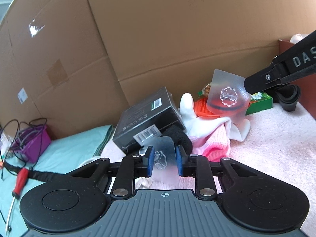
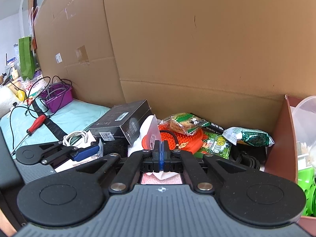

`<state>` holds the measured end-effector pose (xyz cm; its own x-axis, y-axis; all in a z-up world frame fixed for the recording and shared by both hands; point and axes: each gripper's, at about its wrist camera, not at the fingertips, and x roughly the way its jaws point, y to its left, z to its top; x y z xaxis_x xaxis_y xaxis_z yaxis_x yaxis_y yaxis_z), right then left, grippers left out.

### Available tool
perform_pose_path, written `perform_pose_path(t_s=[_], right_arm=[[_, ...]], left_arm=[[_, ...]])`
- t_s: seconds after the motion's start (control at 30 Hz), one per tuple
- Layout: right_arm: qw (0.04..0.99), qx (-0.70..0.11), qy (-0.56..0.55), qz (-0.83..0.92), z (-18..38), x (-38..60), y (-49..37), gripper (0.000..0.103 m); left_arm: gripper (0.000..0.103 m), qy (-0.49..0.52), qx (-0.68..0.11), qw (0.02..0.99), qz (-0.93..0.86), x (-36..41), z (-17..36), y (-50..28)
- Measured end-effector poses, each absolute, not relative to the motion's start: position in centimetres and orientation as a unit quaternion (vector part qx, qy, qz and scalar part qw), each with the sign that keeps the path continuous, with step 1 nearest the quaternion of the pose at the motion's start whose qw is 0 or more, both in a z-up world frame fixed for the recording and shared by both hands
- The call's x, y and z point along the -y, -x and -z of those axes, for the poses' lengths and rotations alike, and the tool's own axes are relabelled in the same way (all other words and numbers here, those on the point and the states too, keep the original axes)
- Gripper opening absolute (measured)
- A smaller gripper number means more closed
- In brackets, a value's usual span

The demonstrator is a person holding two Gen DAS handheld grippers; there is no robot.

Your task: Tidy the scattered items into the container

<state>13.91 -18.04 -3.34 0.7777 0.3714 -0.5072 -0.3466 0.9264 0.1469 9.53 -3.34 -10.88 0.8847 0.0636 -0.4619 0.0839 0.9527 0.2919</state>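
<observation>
My left gripper (image 1: 164, 158) is shut on a clear adhesive hook sheet (image 1: 164, 148) with a clover-shaped hook, bowing it between the blue pads. My right gripper (image 2: 161, 148) is shut on a second clear hook sheet (image 2: 154, 131), seen edge-on; in the left wrist view that sheet (image 1: 227, 94) hangs lifted from the right gripper's tip (image 1: 254, 84). Below lie a black box (image 1: 146, 118), a white sock (image 1: 189, 110), pink cloth (image 1: 209, 144), an orange bristle mat (image 2: 185, 136) and green snack packets (image 2: 215, 144). The brown container (image 2: 280, 138) stands at the right.
A tall cardboard wall (image 1: 158, 29) runs behind everything. A purple bin (image 1: 33, 144) with cables and a red-handled screwdriver (image 1: 19, 181) lie on teal cloth at the left. A black strap (image 2: 246, 158) sits near the container. A green cup (image 2: 306, 189) stands inside it.
</observation>
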Motion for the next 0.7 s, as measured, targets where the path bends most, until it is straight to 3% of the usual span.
perform_pose_path(t_s=[0.07,0.17,0.33,0.7], right_arm=[[0.942,-0.273,-0.022,-0.191,3.3,18.1,-13.9,0.000],[0.942,-0.273,-0.023,-0.194,3.3,18.1,-13.8,0.000],[0.941,-0.274,-0.020,-0.197,3.4,17.6,-13.6,0.000],[0.949,-0.251,-0.007,-0.193,2.4,17.3,-12.2,0.000]], left_arm=[[0.017,-0.148,-0.233,0.961,0.001,3.0,10.6,-8.7],[0.006,-0.142,-0.224,0.964,-0.007,2.6,10.4,-8.0],[0.000,-0.127,-0.220,0.967,-0.007,1.6,9.9,-8.4],[0.000,-0.115,-0.200,0.973,0.001,1.9,8.7,-8.4]])
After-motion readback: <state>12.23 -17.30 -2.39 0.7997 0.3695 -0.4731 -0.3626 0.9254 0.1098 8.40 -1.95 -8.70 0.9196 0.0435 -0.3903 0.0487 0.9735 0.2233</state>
